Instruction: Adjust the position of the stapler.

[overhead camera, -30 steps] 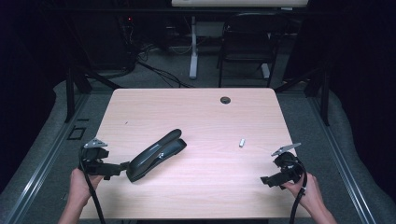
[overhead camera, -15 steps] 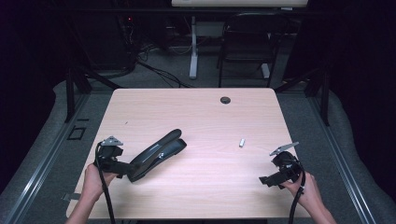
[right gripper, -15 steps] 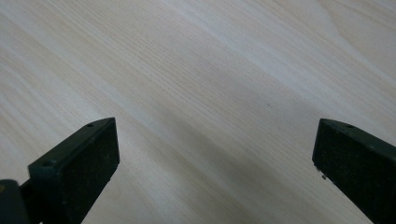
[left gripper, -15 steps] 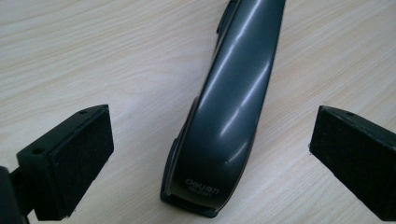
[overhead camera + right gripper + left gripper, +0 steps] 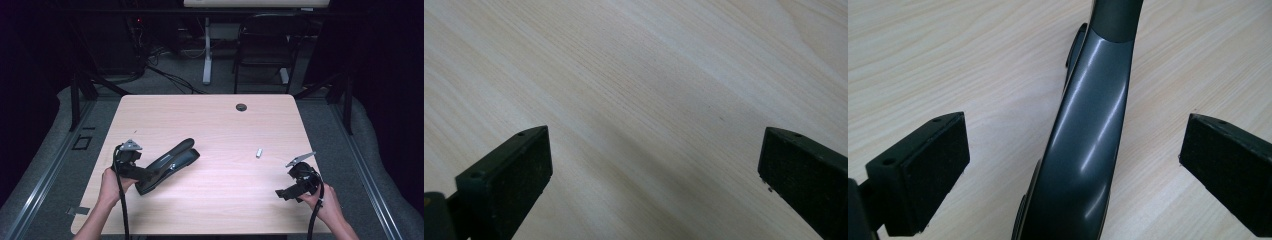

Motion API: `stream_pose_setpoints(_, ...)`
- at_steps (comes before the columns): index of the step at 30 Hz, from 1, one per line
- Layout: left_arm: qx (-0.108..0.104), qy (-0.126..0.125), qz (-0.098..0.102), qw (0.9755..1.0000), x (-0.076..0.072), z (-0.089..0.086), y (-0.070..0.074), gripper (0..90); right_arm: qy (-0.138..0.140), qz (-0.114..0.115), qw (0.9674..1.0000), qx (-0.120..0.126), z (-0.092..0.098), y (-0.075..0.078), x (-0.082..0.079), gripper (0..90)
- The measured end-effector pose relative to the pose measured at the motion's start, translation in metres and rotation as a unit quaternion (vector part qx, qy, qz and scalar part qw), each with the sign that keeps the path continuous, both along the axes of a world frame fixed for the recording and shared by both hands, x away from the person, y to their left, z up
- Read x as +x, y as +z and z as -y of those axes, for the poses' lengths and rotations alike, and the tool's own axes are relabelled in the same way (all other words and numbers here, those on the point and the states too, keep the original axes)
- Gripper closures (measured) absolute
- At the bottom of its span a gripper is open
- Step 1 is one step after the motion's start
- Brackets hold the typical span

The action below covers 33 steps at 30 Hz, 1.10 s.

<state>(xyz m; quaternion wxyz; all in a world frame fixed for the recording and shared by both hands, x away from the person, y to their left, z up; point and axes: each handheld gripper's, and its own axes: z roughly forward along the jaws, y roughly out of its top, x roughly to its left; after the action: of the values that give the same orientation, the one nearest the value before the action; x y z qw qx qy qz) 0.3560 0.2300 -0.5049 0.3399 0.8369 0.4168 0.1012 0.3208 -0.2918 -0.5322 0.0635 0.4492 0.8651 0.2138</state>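
Now left hand-held gripper (image 5: 1073, 170) wide apart round stapler (image 5: 1088, 140), w/o contact.

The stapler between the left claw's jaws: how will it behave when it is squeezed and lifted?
The stapler looks rigid, so it should not bend. Its glossy, rounded top may slip between the pads. Its arm stands raised above the base, so pressure from above would probably close it.

Wooden table (image 5: 215, 125), black stapler (image 5: 167, 160), small white piece (image 5: 259, 152)

Left claw (image 5: 142, 172) and right claw (image 5: 284, 191) both gape wide.
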Motion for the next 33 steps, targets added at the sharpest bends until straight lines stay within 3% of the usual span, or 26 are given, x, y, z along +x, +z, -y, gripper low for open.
stream_pose_setpoints(2, 0.009, -0.009, -0.007, 0.9999, 0.003, 0.005, -0.001, 0.0, 0.004, -0.003, 1.0000, -0.004, 0.000, 0.000, 0.001, 0.5)
stream_pose_setpoints(3, 0.013, -0.016, -0.013, 0.9997, 0.005, 0.007, -0.002, 0.0, -0.005, 0.002, 0.9999, 0.010, -0.001, -0.003, 0.000, 0.5)
stream_pose_setpoints(4, 0.017, -0.025, -0.015, 0.9994, 0.007, 0.013, -0.002, 0.1, 0.005, -0.007, 1.0000, -0.002, 0.000, -0.002, 0.002, 0.5)
stream_pose_setpoints(8, 0.029, -0.037, -0.004, 0.9989, 0.008, 0.020, 0.000, 1.9, 0.002, -0.006, 1.0000, -0.003, 0.001, -0.003, 0.002, 2.4)
stream_pose_setpoints(11, 0.029, -0.036, 0.001, 0.9989, 0.009, 0.025, 0.000, 11.2, 0.009, -0.008, 0.9998, -0.013, 0.001, -0.002, 0.002, 2.4)
stream_pose_setpoints(14, 0.030, -0.042, -0.007, 0.9986, 0.011, 0.026, -0.002, 18.3, 0.003, -0.003, 1.0000, -0.003, -0.002, -0.003, 0.001, 2.4)
stream_pose_setpoints(15, 0.019, -0.046, -0.015, 0.9986, 0.012, 0.025, -0.004, 21.9, 0.011, -0.005, 0.9999, -0.012, -0.002, -0.003, 0.001, 2.4)
stream_pose_setpoints(21, 0.022, -0.045, -0.022, 0.9985, 0.014, 0.023, -0.008, 30.9, 0.013, -0.013, 0.9998, -0.010, -0.001, -0.005, 0.002, 3.6)
stream_pose_setpoints(24, 0.036, -0.033, -0.016, 0.9987, 0.014, 0.025, -0.008, 40.6, 0.012, -0.011, 0.9998, -0.011, -0.003, -0.005, 0.002, 3.6)
stream_pose_setpoints(33, 0.038, -0.040, -0.001, 0.9985, 0.013, 0.022, -0.009, 50.3, 0.012, -0.012, 0.9997, -0.017, -0.003, -0.006, 0.003, 3.6)
